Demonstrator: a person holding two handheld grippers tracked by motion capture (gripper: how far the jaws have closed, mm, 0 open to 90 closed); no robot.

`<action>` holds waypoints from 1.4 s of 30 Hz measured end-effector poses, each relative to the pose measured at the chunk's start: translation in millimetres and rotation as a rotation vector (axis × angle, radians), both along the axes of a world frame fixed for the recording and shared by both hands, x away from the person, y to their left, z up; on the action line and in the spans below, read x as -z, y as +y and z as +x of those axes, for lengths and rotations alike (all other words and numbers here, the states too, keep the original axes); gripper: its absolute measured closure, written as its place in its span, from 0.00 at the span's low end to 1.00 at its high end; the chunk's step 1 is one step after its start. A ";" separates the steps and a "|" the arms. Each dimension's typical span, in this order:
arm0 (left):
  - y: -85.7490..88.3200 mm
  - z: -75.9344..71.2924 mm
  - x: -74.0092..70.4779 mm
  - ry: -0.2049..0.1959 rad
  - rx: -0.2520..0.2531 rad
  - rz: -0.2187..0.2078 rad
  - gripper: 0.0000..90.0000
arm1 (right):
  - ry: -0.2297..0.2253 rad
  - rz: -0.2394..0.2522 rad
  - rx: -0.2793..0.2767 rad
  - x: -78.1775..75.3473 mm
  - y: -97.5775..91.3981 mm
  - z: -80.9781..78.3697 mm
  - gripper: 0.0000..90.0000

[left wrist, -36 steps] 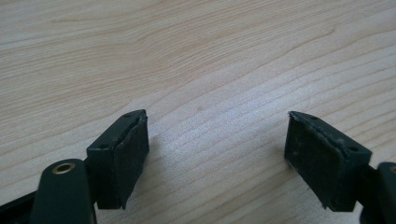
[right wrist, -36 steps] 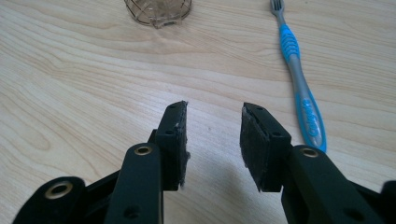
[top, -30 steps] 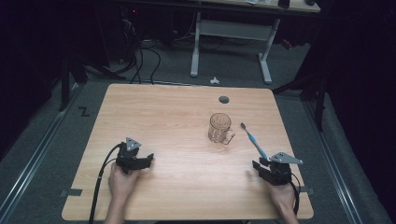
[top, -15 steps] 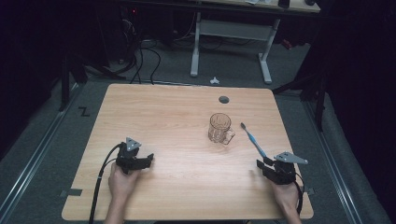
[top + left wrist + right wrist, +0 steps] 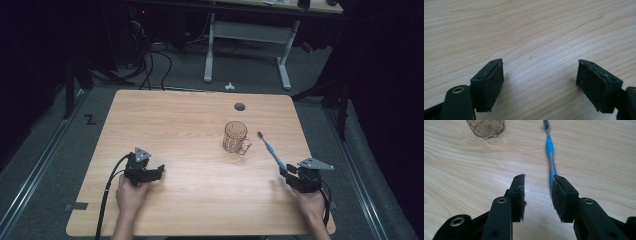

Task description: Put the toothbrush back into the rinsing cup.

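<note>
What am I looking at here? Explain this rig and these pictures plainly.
A person sits at a wooden table holding a hand-held gripper in each hand. The high view looks down from above the person's side. The other two pictures come from small cameras riding on each gripper, looking along its two black jaws. On the table lie a clear glass mug and a blue toothbrush. The left gripper rests open over bare wood, holding nothing. The right gripper is open at the toothbrush's handle end, which runs along the inside of one jaw; it is not gripped.

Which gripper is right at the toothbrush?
The right gripper: its jaw rests against the toothbrush handle end. The left gripper sits far off on bare table.
</note>
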State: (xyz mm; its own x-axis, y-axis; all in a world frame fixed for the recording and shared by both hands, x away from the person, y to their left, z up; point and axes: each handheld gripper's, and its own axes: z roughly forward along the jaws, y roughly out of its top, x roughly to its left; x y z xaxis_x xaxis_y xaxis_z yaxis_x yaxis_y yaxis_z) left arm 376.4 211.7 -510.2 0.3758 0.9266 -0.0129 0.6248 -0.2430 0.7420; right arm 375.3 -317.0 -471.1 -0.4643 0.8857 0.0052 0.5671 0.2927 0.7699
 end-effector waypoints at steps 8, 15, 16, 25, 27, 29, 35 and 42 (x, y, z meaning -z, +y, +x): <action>0.0 0.0 0.0 0.000 0.000 -0.001 0.25 | 0.015 -0.021 -0.007 -5.8 0.8 12.7 0.72; 0.0 0.0 0.0 0.000 0.000 0.000 0.25 | 0.045 -0.074 -0.023 -10.8 4.5 28.4 0.77; 0.0 0.0 0.0 0.000 0.000 0.000 0.25 | 0.047 -0.079 -0.024 -11.9 5.2 30.0 0.77; 0.1 0.0 0.0 0.000 0.000 0.000 0.25 | 0.078 -0.078 -0.034 -19.7 9.7 49.8 0.77; 0.0 0.1 0.0 0.000 0.000 -0.001 0.25 | 0.083 -0.086 -0.037 -20.5 12.5 54.7 0.77; 0.0 0.1 0.1 -0.001 -0.001 -0.002 0.25 | 0.083 -0.090 -0.046 -22.4 15.4 58.3 0.77; 0.0 0.1 0.0 0.000 -0.001 -0.001 0.25 | 0.103 -0.093 -0.054 -24.7 19.0 67.0 0.77; 0.1 0.1 0.0 0.000 0.001 -0.002 0.25 | 0.147 -0.116 -0.043 -26.9 23.9 82.1 0.77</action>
State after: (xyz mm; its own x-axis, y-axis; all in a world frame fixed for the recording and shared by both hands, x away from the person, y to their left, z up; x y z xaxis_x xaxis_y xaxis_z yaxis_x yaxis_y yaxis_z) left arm 376.5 211.8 -510.2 0.3769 0.9261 -0.0150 0.6243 -0.2420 0.7428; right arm 457.4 -293.1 -444.3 -0.5032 0.8638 -0.0254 0.6561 0.4010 0.6393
